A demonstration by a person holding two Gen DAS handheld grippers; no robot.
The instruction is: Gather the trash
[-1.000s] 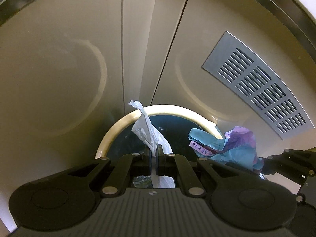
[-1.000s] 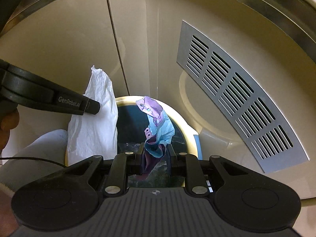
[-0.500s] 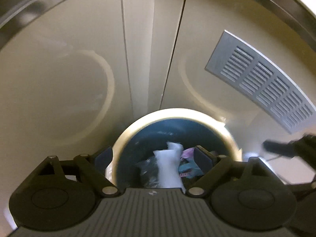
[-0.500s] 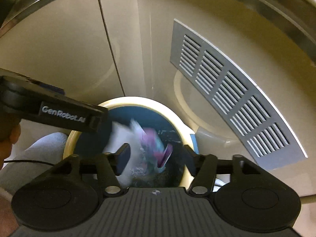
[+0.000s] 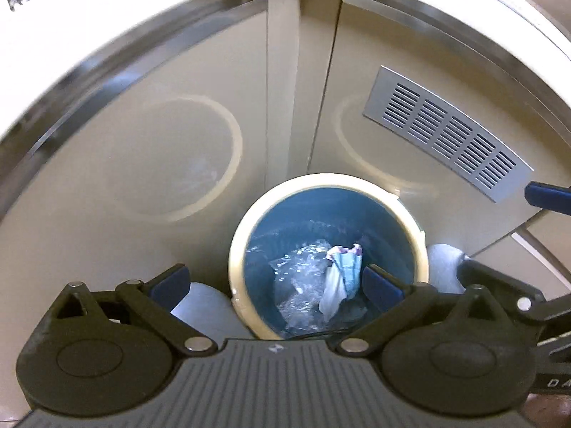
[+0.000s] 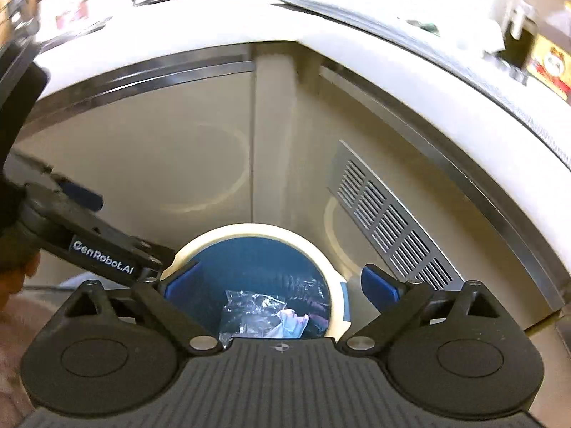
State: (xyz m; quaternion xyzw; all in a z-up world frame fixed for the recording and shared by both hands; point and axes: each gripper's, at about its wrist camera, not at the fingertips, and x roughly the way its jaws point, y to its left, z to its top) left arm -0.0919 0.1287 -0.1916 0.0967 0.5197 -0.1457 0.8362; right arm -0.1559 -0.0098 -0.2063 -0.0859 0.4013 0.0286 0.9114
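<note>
Both hand-held grippers, left (image 5: pixel 274 281) and right (image 6: pixel 280 283), are seen with jaws spread wide and just opened, nothing between them. The crumpled trash (image 5: pixel 340 273) is seen lying inside the blue-lined bin (image 5: pixel 242 235), beside clear plastic wrap (image 5: pixel 299 285).

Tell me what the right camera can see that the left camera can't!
Only the right camera shows the white countertop above the cabinets, with blurry clutter on it, and the black arm of the left tool with white lettering.

Only the left camera shows the blue fingertip of the right tool poking in from the side.

Both show the bin with its cream rim and blue inside, the crinkly clear plastic and the crumpled paper lying in it, the metal vent, and their own tool open with nothing between the fingers.
</note>
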